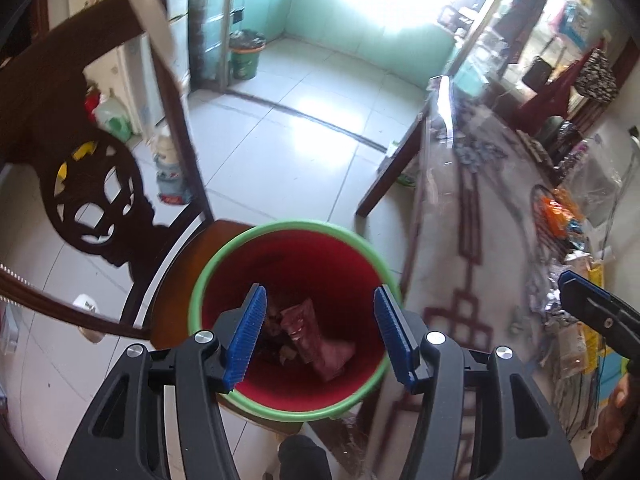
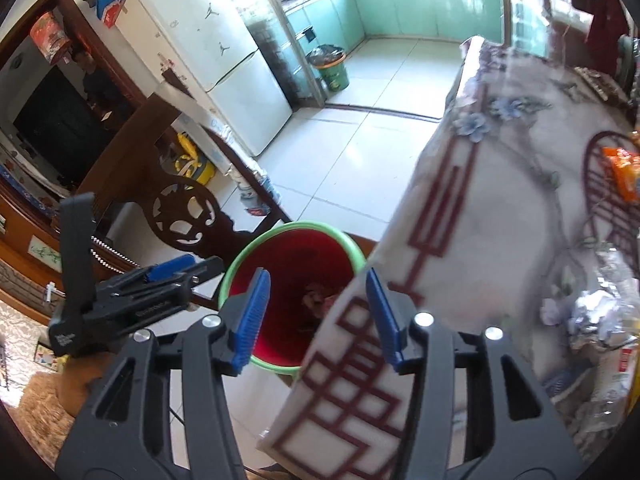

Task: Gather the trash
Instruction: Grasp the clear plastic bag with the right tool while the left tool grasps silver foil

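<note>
The right gripper (image 2: 316,320) is seen with its jaws parted and nothing gripped between them. Below it a red bin (image 2: 280,280) with a green rim is set on a chair (image 2: 176,216), some trash (image 2: 316,300) lying inside. The bin is partly covered by the edge of a patterned tablecloth (image 2: 480,220). The left gripper (image 2: 172,270) is seen at left. A fridge (image 2: 224,68) is seen behind.

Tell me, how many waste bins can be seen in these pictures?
2. A red bin with a green rim stands on the chair seat, under both tongs. A green bin stands far off on the kitchen floor. Others may be hidden.
</note>
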The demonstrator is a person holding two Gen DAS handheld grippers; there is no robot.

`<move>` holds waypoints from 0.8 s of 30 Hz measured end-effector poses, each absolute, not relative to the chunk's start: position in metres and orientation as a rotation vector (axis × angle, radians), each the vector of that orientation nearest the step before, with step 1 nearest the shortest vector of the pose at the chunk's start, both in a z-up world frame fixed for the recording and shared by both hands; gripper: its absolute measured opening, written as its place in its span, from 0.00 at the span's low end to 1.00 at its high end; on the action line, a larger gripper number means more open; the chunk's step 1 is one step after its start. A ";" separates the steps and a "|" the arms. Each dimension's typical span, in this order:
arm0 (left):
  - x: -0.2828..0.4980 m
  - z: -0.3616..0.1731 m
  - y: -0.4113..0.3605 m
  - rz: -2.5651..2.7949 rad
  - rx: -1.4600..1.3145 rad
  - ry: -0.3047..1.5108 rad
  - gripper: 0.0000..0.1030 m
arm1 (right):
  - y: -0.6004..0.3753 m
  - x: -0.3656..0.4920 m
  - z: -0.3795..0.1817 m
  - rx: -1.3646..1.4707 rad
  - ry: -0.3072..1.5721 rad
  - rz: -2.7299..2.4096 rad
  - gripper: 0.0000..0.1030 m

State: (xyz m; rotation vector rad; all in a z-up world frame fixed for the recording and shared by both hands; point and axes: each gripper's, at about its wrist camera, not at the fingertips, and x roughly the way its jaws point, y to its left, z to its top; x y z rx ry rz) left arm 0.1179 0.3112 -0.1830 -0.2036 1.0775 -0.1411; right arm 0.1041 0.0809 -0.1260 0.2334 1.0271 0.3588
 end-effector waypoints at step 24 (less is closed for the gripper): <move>0.098 -0.153 0.102 -0.474 -0.062 1.071 0.57 | -0.189 0.029 -0.120 0.349 1.016 -0.050 0.56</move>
